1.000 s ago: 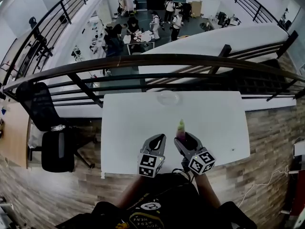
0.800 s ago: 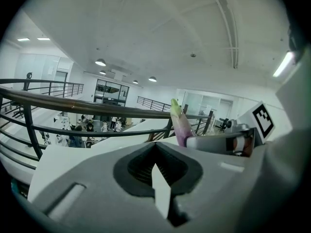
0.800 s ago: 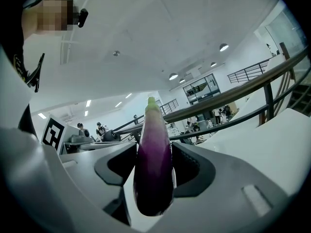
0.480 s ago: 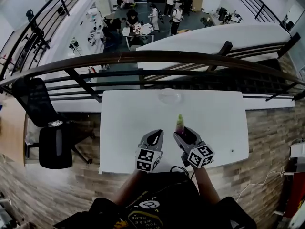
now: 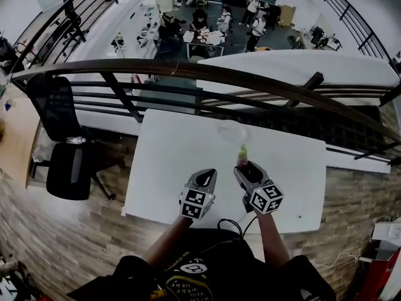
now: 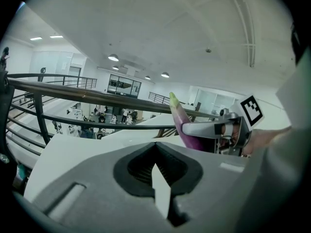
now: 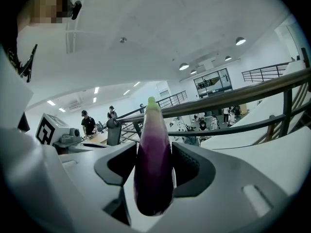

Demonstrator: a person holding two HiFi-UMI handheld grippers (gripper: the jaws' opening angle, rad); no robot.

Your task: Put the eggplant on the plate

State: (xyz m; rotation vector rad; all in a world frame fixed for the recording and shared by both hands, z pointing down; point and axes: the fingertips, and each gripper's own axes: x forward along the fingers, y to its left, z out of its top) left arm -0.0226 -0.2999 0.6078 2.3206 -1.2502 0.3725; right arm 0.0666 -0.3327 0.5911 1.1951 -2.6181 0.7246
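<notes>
Grips the eggplant (image 7: pixel 154 169) in the right tongs (image 5: pixel 246 169), jaws spread wide and pressing its purple body from both sides. Holds it nearly upright, rounded end hanging below the jaws and pale green tip raised toward the far edge of the white bench (image 5: pixel 169 162). Has it over the middle of the bench, a little toward the right edge; cannot tell whether it clears the top. Holds the left tongs (image 5: pixel 205 179) just beside the right ones, nearer the near edge, closed to a thin slit and empty. Leaves the clear plate (image 5: pixel 229 130) near the far edge, just beyond the green tip and apart from it. Shows a dark railing (image 5: pixel 250 83) past the far edge and a black chair (image 5: pixel 66 168) off the left edge.
</notes>
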